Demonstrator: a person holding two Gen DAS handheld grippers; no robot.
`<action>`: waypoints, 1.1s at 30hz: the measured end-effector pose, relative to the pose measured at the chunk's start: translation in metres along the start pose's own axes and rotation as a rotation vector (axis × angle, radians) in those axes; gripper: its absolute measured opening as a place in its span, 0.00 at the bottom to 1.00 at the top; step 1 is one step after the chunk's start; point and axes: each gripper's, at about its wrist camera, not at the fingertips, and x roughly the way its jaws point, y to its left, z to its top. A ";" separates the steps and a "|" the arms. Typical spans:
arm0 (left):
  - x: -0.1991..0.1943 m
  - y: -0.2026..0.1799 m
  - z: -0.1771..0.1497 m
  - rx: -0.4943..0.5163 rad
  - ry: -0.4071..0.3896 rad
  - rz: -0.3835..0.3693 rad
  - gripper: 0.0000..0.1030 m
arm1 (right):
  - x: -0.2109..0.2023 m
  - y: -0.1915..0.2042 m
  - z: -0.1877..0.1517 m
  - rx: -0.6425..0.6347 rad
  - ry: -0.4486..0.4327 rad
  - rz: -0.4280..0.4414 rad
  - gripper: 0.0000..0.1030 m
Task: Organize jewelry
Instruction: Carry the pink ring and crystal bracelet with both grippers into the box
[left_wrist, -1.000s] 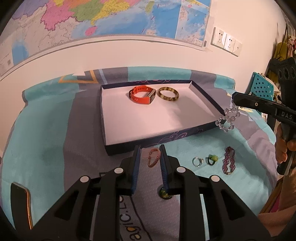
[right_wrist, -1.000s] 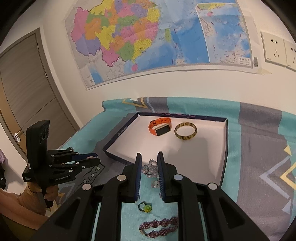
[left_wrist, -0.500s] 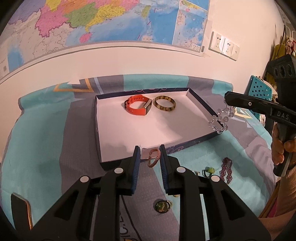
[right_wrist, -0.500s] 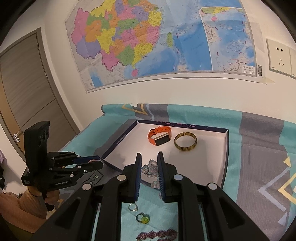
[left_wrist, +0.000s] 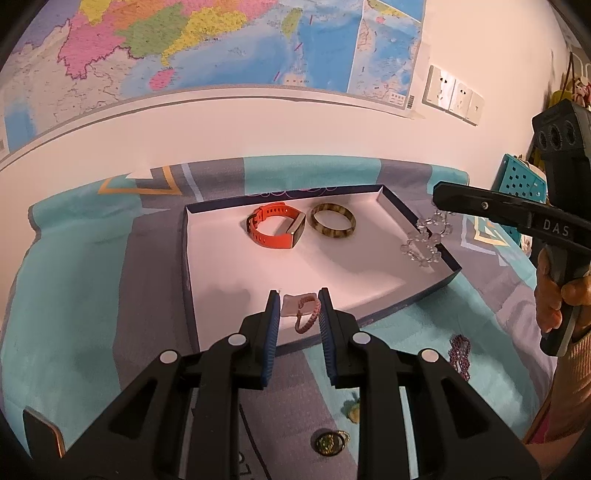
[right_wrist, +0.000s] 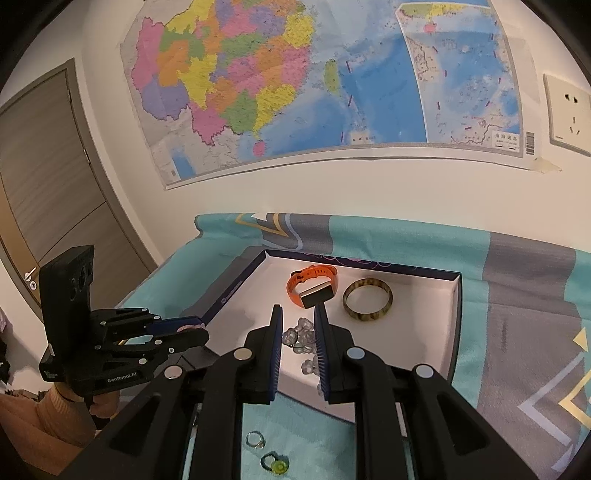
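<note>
Left gripper (left_wrist: 297, 308) pinches a pink braided bracelet (left_wrist: 307, 316) over the near edge of the tray (left_wrist: 192, 258). Right gripper (right_wrist: 298, 325) clamps a clear bead bracelet (left_wrist: 424, 240) (dangling) above the tray's right edge. Orange watch (left_wrist: 275, 230) and striped bangle (left_wrist: 332, 221) sit near the far edge.

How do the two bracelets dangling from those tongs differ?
The clear crystal bead bracelet in the right tongs is chunky and transparent; the pink braided cord bracelet in the left tongs is thin and opaque. The crystal one hangs over the tray's right edge, the pink one over its near edge. Both hang gripped above the tray.
</note>
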 end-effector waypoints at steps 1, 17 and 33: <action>0.002 0.001 0.001 -0.002 0.002 -0.001 0.21 | 0.004 -0.001 0.001 0.001 0.003 -0.001 0.15; 0.039 0.008 0.020 -0.013 0.038 0.014 0.21 | 0.040 -0.013 0.012 0.023 0.041 -0.001 0.15; 0.093 0.012 0.030 -0.028 0.139 0.041 0.21 | 0.081 -0.025 0.015 0.059 0.084 -0.003 0.15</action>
